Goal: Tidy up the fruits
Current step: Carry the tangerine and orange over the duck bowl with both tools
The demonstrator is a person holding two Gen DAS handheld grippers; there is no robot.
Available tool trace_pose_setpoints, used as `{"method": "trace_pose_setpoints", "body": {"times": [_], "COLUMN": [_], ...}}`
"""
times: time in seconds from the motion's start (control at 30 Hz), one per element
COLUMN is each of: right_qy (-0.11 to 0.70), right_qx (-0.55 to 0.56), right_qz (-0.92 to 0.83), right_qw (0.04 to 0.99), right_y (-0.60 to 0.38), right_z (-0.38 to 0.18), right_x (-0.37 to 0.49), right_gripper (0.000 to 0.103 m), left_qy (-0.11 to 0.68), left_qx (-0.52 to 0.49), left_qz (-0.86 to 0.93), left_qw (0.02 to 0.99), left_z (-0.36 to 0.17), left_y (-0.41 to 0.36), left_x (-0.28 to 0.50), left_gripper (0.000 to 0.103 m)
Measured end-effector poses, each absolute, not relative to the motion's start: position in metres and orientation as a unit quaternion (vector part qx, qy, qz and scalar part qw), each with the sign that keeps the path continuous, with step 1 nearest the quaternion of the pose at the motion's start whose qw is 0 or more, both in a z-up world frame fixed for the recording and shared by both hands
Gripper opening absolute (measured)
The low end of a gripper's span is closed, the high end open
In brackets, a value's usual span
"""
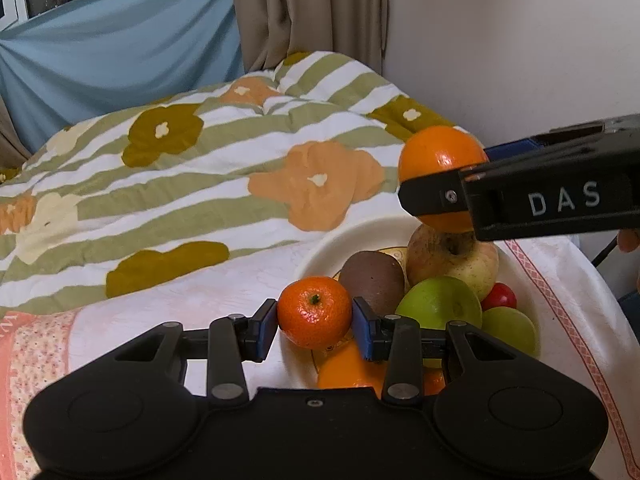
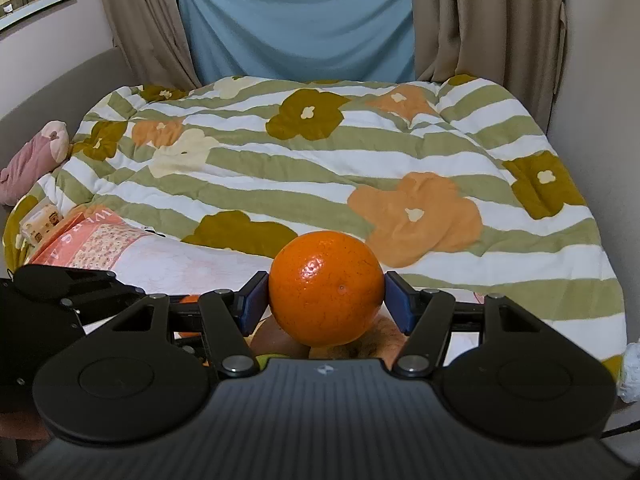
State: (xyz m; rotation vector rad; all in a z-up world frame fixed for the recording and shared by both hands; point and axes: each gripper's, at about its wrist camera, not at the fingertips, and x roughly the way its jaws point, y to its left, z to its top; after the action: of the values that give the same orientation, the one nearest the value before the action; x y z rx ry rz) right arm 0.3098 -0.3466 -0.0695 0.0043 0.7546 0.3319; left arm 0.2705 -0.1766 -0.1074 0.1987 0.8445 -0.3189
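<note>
My left gripper (image 1: 315,314) is shut on a small mandarin (image 1: 315,312), held over the near left rim of a white bowl (image 1: 320,256). In the bowl lie a kiwi (image 1: 372,276), a yellowish apple (image 1: 452,260), two green apples (image 1: 440,304), a small red fruit (image 1: 499,297) and an orange fruit (image 1: 344,372) under my fingers. My right gripper (image 2: 326,294) is shut on a large orange (image 2: 325,288). In the left wrist view that orange (image 1: 440,156) hangs above the yellowish apple, with the right gripper's finger (image 1: 432,198) across its front.
The bowl stands on a white cloth with pink patterned borders (image 1: 560,288). Behind it lies a bed with a striped flower quilt (image 2: 320,160). A pink soft toy (image 2: 32,160) sits at the quilt's left edge. Curtains and a blue sheet (image 2: 300,20) hang behind.
</note>
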Motion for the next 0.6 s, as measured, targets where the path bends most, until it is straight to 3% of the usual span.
{"method": "trace_pose_setpoints", "body": {"times": [0.07, 0.1, 0.13, 0.2, 0.6], "right_qy": [0.367, 0.367, 0.368, 0.369, 0.385], "right_qx": [0.003, 0.003, 0.003, 0.003, -0.022], "right_qz": [0.166, 0.168, 0.17, 0.174, 0.218], "right_qw": [0.915, 0.915, 0.914, 0.913, 0.897], "right_y": [-0.348, -0.348, -0.347, -0.346, -0.31], "right_z": [-0.071, -0.072, -0.073, -0.074, -0.085], "right_x": [0.313, 0.315, 0.316, 0.319, 0.331], "right_gripper": [0.077, 0.077, 0.077, 0.077, 0.077], "left_qy": [0.411, 0.411, 0.41, 0.401, 0.402], "left_qx": [0.096, 0.095, 0.095, 0.1, 0.088], "left_qz": [-0.153, -0.154, -0.154, -0.144, -0.11], "left_qw": [0.893, 0.893, 0.894, 0.899, 0.905], "left_z": [-0.11, -0.11, -0.11, -0.108, -0.098], "left_y": [-0.18, -0.181, -0.182, -0.182, -0.151], "left_x": [0.271, 0.271, 0.271, 0.268, 0.249], "left_gripper": [0.045, 0.052, 0.068, 0.079, 0.084]}}
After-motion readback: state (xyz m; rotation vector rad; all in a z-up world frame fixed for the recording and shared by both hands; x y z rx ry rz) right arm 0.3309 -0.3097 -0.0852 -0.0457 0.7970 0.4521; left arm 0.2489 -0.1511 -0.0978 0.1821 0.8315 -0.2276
